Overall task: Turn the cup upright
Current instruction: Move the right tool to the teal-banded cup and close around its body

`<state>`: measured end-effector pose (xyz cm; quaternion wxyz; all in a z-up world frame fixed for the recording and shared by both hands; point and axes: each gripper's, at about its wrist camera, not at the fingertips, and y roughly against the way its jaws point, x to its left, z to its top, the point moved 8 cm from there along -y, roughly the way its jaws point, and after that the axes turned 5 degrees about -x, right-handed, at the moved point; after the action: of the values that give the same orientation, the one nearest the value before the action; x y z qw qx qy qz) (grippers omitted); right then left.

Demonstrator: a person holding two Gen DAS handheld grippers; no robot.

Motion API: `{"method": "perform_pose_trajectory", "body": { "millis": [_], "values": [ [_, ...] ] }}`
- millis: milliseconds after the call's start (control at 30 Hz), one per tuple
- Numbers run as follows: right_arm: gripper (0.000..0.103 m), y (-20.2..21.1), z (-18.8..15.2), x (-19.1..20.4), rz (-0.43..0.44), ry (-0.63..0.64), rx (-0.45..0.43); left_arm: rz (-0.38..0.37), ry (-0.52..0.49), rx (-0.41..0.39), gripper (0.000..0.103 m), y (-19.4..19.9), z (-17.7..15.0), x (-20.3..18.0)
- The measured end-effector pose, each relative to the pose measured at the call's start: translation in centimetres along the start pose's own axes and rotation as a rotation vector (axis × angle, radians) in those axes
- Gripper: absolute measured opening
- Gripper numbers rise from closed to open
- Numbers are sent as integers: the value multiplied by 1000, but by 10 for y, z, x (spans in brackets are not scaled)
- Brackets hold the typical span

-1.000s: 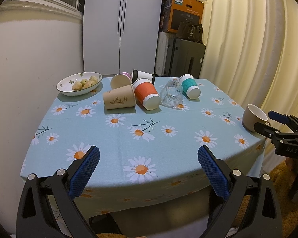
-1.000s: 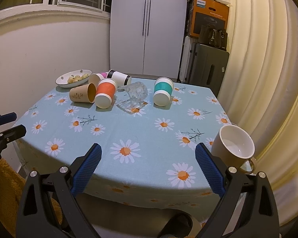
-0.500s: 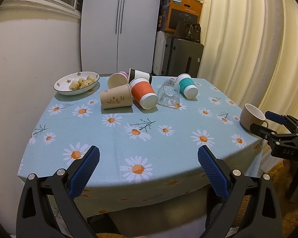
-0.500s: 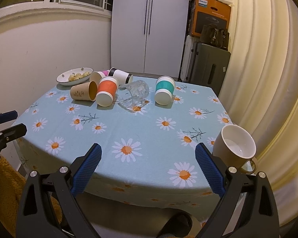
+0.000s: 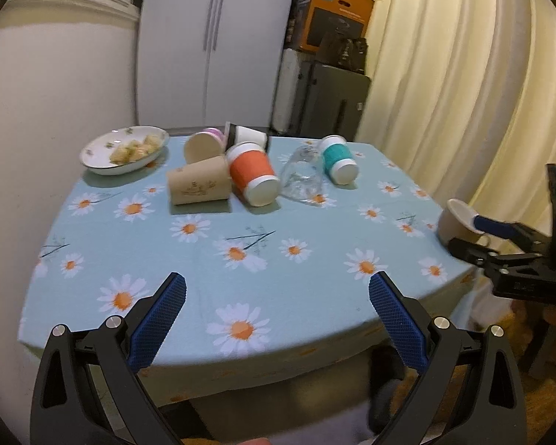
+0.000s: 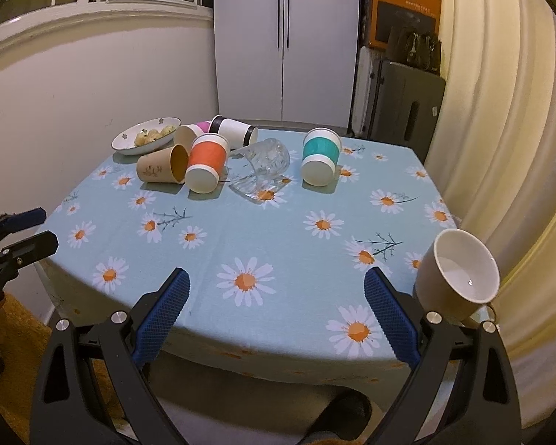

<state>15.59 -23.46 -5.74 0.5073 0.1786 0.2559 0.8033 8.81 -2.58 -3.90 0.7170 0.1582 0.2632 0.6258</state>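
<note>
Several cups lie on their sides at the far part of the daisy tablecloth (image 5: 211, 259): a brown paper cup (image 5: 198, 185), an orange cup (image 5: 254, 174), a clear glass (image 5: 302, 176), a teal cup (image 5: 337, 159), a white-and-black cup (image 5: 248, 134) and a pink-banded cup (image 5: 204, 141). A beige mug (image 6: 457, 278) stands upright at the table's near right corner. My left gripper (image 5: 276, 319) is open and empty over the near edge. My right gripper (image 6: 278, 309) is open and empty, with the mug just right of its right finger.
A white bowl of food (image 5: 124, 150) sits at the far left corner. A white cabinet (image 6: 287, 40), stacked boxes and luggage (image 6: 400, 92) stand behind the table. Curtains (image 6: 500, 111) hang along the right side. The tablecloth also shows in the right wrist view (image 6: 259, 230).
Both grippers have moved forward, so the table looks closer. The left view has swung, and the right gripper now overlaps the mug in it. No cup has moved.
</note>
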Motion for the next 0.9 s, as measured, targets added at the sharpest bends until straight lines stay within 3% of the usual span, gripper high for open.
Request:
{"method": "perform_pose_trajectory", "body": {
  "millis": [200,400,500,733,900],
  "values": [
    [94,-4,51,-16,-2,-49,-33,-62,21,9,97,-15,34,-6],
    [94,-37,108,-35,30,-116,34,-124,48,13,97,-42,70,-20],
    [88,-67,125,-53,10,-159,131,-113,54,37,97,-59,82,-22],
    [82,-145,141,-77,41,-245,352,-224,131,106,96,-99,94,-31],
    [76,-200,140,-82,18,-229,477,-321,213,141,96,-123,97,-41]
  ]
}}
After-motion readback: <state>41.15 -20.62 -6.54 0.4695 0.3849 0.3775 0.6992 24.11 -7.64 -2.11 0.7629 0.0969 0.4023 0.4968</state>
